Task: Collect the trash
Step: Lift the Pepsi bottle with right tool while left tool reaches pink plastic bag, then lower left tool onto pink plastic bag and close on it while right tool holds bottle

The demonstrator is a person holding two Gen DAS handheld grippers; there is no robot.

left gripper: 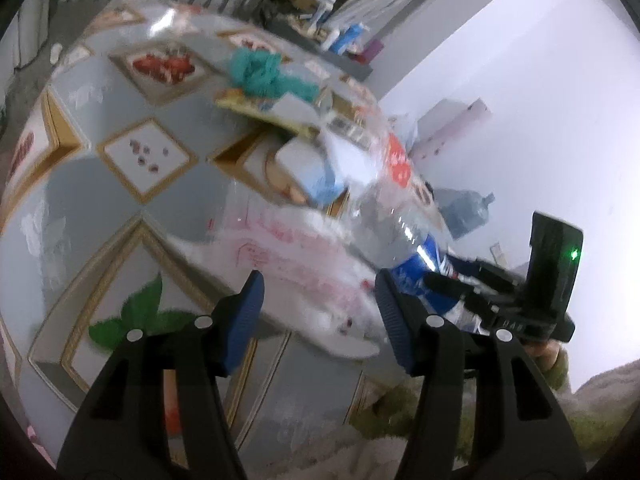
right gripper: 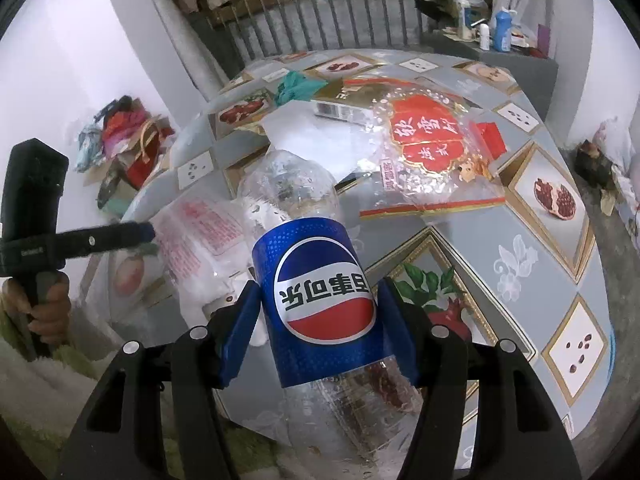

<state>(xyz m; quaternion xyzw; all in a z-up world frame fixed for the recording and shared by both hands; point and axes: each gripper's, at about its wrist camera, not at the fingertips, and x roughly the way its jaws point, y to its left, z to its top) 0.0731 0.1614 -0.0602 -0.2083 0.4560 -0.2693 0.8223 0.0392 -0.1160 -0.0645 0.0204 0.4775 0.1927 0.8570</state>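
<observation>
Bright diffuse light, motion blur, fisheye-warped edges

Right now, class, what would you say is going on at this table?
A person is clearing trash off a patterned table with a hand-held claw in each hand. The right claw is clamped on an empty clear plastic bottle with a blue cola label. The left claw is over a crumpled white plastic bag with pink print; its jaws straddle the bag without pressing on it. A clear wrapper with a red label, flat packaging and a teal cloth lie on the table.
</observation>
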